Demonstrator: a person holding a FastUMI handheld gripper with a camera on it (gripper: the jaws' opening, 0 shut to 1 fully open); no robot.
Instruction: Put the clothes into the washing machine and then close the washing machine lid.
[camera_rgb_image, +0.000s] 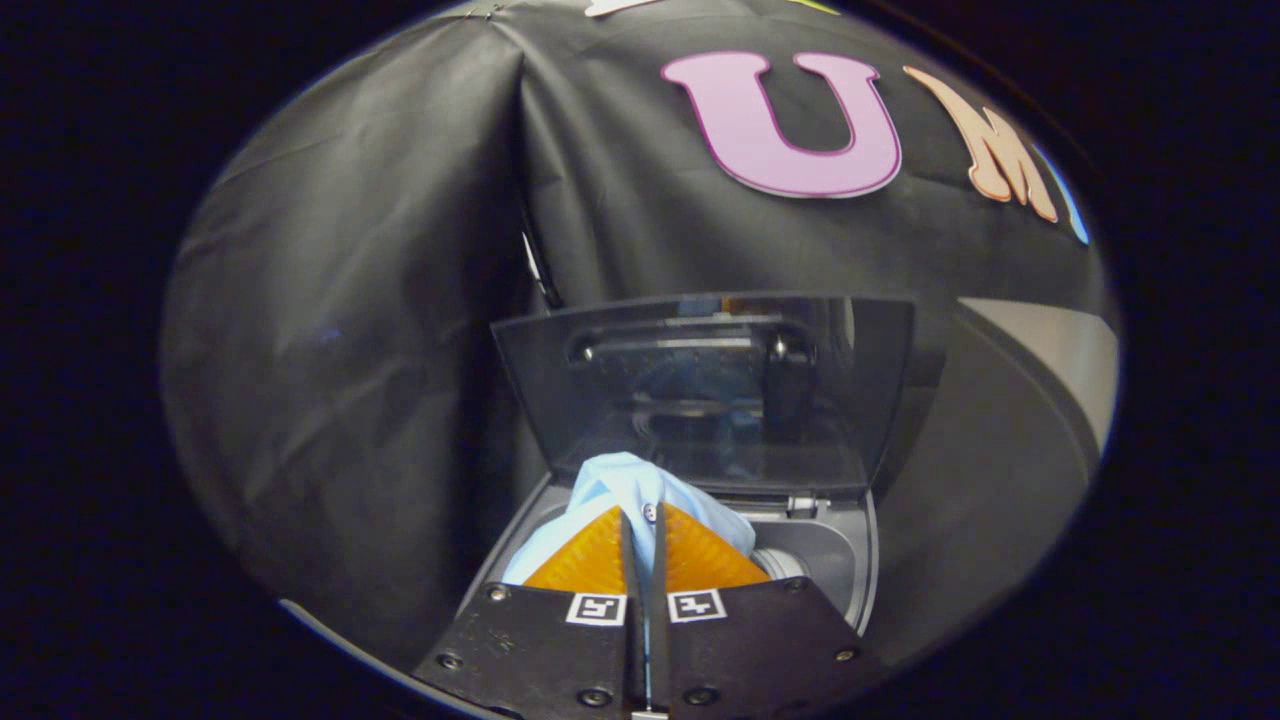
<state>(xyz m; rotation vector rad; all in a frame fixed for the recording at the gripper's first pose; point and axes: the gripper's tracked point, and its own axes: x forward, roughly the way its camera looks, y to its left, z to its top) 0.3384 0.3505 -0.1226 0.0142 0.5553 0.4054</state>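
My gripper (640, 522) is shut on a light blue shirt (620, 482), whose cloth is pinched between the two fingers and bunches up just ahead of their tips. The shirt hangs over the open top of a small grey washing machine (835, 550). Part of the round drum opening shows to the right of the fingers. The machine's dark see-through lid (700, 385) stands upright behind the shirt, hinged at the back of the opening.
The booth's black cloth wall (380, 300) rises close behind and to the left of the machine. A pale surface (1060, 360) lies off to the right beyond the lid.
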